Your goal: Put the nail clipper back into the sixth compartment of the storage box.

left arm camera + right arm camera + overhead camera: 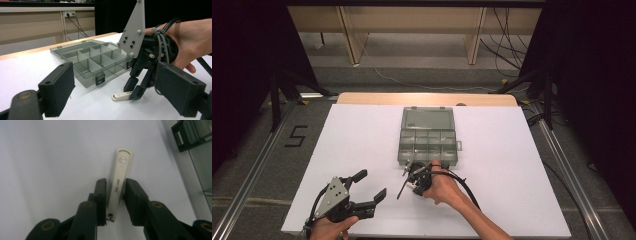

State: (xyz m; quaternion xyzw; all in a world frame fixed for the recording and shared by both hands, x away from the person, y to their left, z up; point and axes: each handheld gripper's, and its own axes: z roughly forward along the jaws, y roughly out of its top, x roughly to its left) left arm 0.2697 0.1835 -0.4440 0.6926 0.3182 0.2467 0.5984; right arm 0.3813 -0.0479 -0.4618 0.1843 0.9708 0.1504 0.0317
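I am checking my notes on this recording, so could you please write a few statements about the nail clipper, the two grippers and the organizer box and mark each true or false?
1. The right gripper has its jaws on either side of the nail clipper. True.
2. The nail clipper lies inside a compartment of the organizer box. False: it lies on the white table surface, beside the box.
3. The organizer box's lid is open. True.
4. The left gripper is clamped shut on the box's latch. False: its jaws stand wide apart, holding nothing, away from the box.
5. The compartments of the box are packed with parts. False: those that can be seen look empty.
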